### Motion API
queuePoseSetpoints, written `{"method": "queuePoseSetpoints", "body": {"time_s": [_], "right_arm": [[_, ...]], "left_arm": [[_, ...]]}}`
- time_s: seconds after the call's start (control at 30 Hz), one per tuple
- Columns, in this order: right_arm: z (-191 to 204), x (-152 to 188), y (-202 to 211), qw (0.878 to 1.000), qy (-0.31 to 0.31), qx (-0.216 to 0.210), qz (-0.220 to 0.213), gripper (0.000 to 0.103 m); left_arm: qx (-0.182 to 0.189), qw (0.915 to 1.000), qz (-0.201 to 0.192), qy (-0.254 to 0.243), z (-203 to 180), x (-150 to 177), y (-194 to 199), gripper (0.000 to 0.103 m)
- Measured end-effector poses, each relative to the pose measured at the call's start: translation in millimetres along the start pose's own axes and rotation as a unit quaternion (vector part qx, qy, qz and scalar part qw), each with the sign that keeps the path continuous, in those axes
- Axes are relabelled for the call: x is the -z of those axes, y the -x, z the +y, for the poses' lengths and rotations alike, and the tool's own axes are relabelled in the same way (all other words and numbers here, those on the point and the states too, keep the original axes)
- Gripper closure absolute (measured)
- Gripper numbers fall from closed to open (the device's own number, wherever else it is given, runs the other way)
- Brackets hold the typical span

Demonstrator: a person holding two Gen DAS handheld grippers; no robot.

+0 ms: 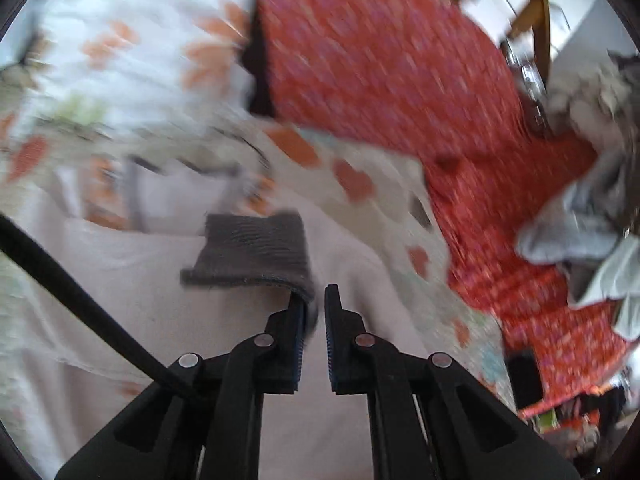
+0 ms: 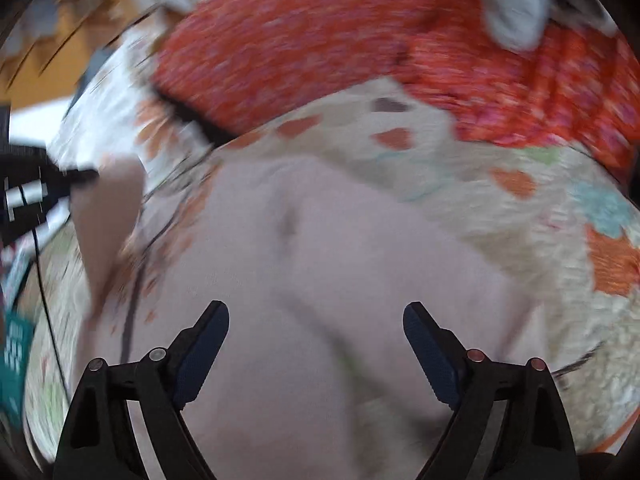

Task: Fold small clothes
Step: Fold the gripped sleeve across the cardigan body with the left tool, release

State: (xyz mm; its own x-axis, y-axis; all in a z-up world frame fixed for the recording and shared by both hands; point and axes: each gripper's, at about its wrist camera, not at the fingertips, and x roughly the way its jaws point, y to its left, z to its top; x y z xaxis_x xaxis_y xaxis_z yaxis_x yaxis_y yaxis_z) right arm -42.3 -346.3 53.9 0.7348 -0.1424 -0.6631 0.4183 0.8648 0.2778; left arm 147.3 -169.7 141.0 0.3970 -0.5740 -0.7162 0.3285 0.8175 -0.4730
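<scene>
Left gripper (image 1: 314, 300) pinches the grey cloth's (image 1: 256, 248) corner, lifted above the pale sheet (image 1: 200, 340); right gripper (image 2: 316, 316) hangs spread wide over that sheet, holding nothing, red blanket (image 2: 320, 40) beyond.

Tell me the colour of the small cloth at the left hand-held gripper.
Dark grey small cloth, clearest in the left wrist view.

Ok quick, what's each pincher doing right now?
Left gripper: nearly closed, pinching the corner of a small dark grey knitted cloth.
Right gripper: wide open, holding nothing.
</scene>
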Motion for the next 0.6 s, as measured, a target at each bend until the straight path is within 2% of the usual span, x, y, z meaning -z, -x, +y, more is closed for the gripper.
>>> {"method": "queuePoseSetpoints", "body": {"time_s": [0.07,0.1,0.13,0.2,0.27,0.33,0.47,0.6], "right_arm": [[-18,-6,-6,0.999,-0.031,0.008,0.014,0.011],[-27,-8,-10,0.999,-0.047,0.008,0.021,0.011],[-31,-8,-12,0.998,-0.053,0.005,0.024,0.011],[-31,-9,-15,0.998,-0.054,-0.004,0.031,0.011],[-24,-8,-15,0.999,-0.041,-0.013,0.033,0.011],[-9,-3,-16,0.999,-0.014,-0.02,0.032,0.011],[11,14,-12,0.999,0.026,-0.032,0.031,0.011],[29,13,-7,0.996,0.054,-0.062,0.024,0.023]], "left_arm": [[0.009,0.9996,0.025,0.008,-10,8,-17,0.091],[0.012,0.9994,0.03,0.011,-11,13,-19,0.084],[0.011,0.9993,0.033,0.009,-10,16,-19,0.071],[0.002,0.9996,0.029,0.001,-6,22,-7,0.057],[-0.02,0.9997,0.013,-0.008,11,29,11,0.05],[-0.06,0.9981,-0.006,-0.007,31,42,34,0.039],[-0.144,0.9888,-0.038,0.011,75,77,68,0.038],[-0.248,0.9644,-0.092,-0.008,108,118,83,0.038]]}}
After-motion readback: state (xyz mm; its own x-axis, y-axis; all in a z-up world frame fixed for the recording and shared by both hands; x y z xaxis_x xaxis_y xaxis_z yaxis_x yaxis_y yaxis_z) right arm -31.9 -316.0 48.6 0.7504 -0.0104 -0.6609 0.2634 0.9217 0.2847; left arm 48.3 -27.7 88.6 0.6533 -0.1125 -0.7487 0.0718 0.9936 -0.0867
